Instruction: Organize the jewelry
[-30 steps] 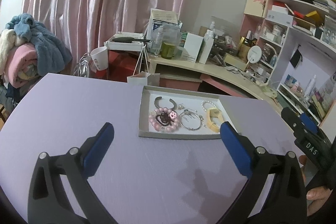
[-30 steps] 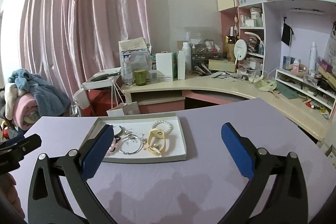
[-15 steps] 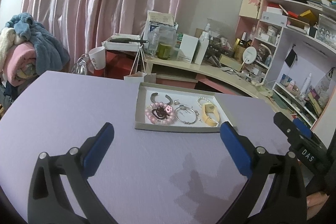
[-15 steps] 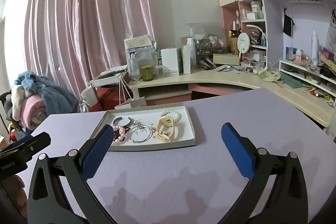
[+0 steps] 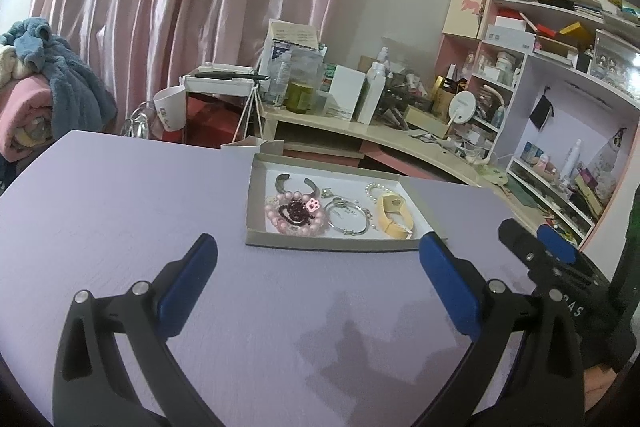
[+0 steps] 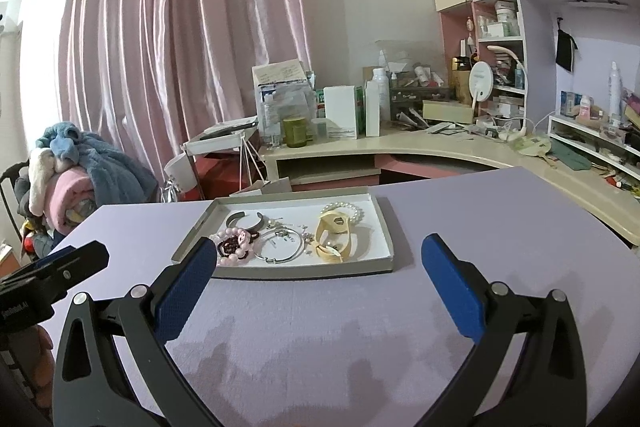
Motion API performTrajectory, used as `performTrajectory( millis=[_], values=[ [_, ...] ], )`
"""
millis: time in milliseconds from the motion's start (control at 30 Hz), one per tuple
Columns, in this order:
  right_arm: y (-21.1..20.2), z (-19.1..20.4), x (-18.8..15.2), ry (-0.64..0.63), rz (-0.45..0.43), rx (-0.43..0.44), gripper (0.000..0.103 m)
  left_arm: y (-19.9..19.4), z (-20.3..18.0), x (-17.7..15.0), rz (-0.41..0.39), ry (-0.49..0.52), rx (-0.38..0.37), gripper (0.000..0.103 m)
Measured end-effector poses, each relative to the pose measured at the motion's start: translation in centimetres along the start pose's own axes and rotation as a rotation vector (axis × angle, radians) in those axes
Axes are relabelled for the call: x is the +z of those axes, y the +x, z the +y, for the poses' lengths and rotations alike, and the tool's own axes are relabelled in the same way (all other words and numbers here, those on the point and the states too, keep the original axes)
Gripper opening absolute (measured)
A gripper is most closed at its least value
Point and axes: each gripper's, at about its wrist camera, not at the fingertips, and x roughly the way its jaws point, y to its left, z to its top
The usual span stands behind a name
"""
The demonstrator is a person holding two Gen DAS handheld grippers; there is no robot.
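I hold my left tool (image 5: 318,255) low over the lavender desk (image 5: 120,211), pointing forward at the shallow grey cardboard tray (image 5: 256,203), its blue-padded fingers (image 5: 188,285) spread wide with nothing between them and touching nothing. My right tool (image 6: 316,259) hovers beside it at about the same height, also spread wide and empty, aimed at the same tray from the other side; in the left wrist view its black body shows at the right edge, and a bit of my hand (image 5: 600,377) is visible below it. The jewelry lies inside the tray on its white floor: a pink bead bracelet with a dark red bead strand (image 5: 294,213) at the left, a dark open metal cuff (image 5: 296,183) behind it, a thin silver bangle (image 5: 346,219) in the middle, a pale yellow band (image 5: 394,215) at the right, and a white pearl bracelet (image 6: 344,209) behind the band. The tray sits ahead of both tools, apart from their fingertips.
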Motion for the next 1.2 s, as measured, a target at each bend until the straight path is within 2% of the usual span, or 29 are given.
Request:
performTrajectory(
  millis=[267, 967, 1200],
  values=[
    [1.0, -0.5, -0.3, 0.016, 0.021, 0.01, 0.102, 1.2, -0.1, -0.4, 0.015, 0.006, -0.035, 0.101],
    [1.6, -0.8, -0.3, 0.03, 0.032, 0.034, 0.102, 2.1, -0.6, -0.6, 0.013, 0.028, -0.067, 0.101],
    [1.9, -1.1, -0.6, 0.06, 0.055, 0.067, 0.102, 2.4, -0.1, -0.8, 0.02, -0.003, -0.071, 0.101]
  ],
)
